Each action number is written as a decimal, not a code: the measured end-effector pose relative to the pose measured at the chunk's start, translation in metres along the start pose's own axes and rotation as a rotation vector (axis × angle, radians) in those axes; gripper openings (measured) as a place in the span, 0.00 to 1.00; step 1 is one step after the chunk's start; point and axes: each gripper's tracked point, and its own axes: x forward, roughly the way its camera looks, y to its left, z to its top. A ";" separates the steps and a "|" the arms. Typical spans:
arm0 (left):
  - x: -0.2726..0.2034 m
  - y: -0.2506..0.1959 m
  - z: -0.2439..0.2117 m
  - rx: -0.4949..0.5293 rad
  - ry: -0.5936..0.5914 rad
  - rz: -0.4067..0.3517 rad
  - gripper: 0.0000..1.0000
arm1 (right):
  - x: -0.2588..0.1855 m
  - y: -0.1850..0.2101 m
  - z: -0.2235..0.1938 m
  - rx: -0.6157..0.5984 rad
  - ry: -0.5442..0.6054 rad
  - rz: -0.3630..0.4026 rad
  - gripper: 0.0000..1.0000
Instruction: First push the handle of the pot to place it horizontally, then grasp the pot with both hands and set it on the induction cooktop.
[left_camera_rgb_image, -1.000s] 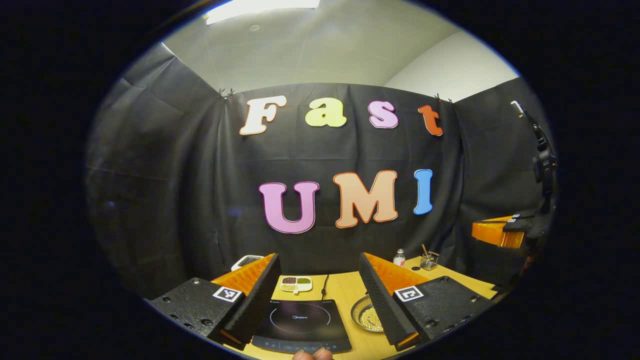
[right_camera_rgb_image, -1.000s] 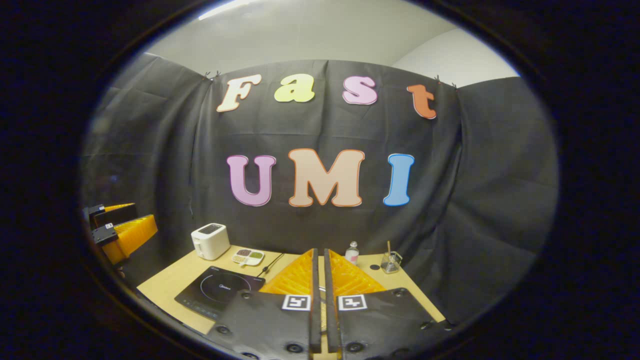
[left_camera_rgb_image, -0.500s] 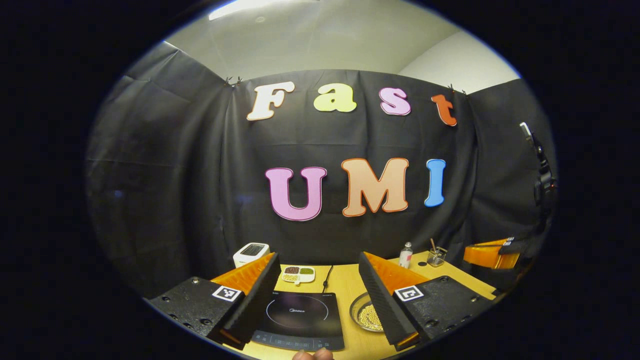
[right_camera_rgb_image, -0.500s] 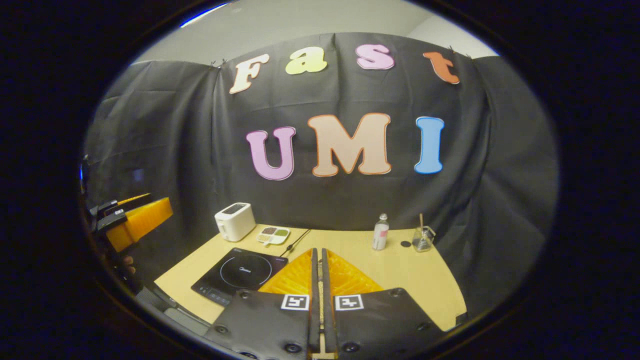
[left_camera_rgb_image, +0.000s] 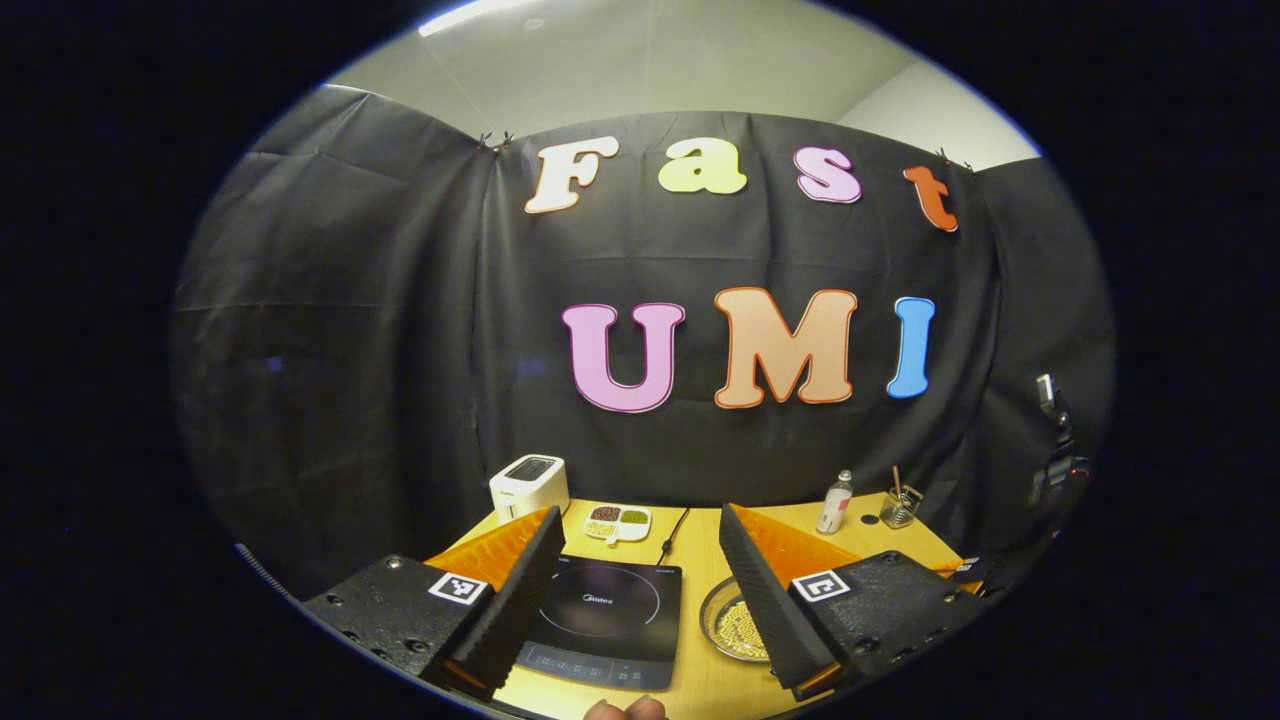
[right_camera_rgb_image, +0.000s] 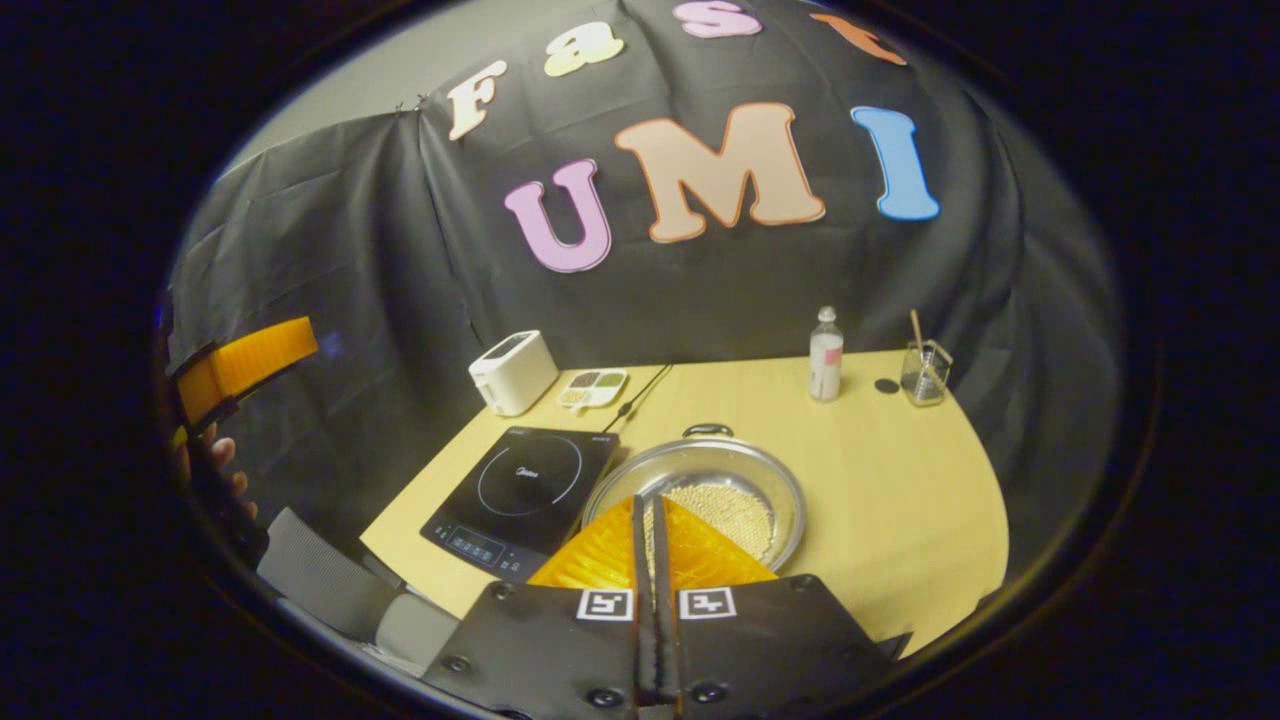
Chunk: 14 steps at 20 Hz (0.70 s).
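Observation:
A steel pot (right_camera_rgb_image: 700, 495) with small pale beads inside sits on the wooden table, just right of the black induction cooktop (right_camera_rgb_image: 525, 485). One pot handle (right_camera_rgb_image: 708, 431) points to the far side; the near side is hidden behind my right gripper (right_camera_rgb_image: 647, 500), which is shut, empty, and hangs above the pot's near rim. In the left gripper view, my left gripper (left_camera_rgb_image: 639, 510) is open and empty above the table's near edge. The cooktop (left_camera_rgb_image: 600, 615) lies between its fingers, and its right finger half hides the pot (left_camera_rgb_image: 735, 625).
Along the back stand a white toaster (right_camera_rgb_image: 513, 372), a small dish of snacks (right_camera_rgb_image: 592, 388), a bottle (right_camera_rgb_image: 826, 355) and a glass with a stick (right_camera_rgb_image: 925, 372). A cable (right_camera_rgb_image: 640, 390) runs back from the cooktop. A hand holds the left gripper (right_camera_rgb_image: 240, 365) at the far left.
My right gripper has tipped down and come over the table, bringing the pot into its view. The left gripper has drifted slightly; the right gripper sank lower at its view's right edge.

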 end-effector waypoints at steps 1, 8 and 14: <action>0.003 0.004 -0.002 -0.001 0.004 0.001 0.95 | 0.006 0.002 -0.011 -0.006 0.025 0.000 0.00; 0.037 0.014 -0.023 0.002 0.033 -0.173 0.93 | 0.044 0.035 -0.082 0.100 0.209 -0.059 0.00; 0.068 0.021 -0.035 0.001 0.017 -0.367 0.96 | 0.064 0.048 -0.125 0.170 0.287 -0.205 0.03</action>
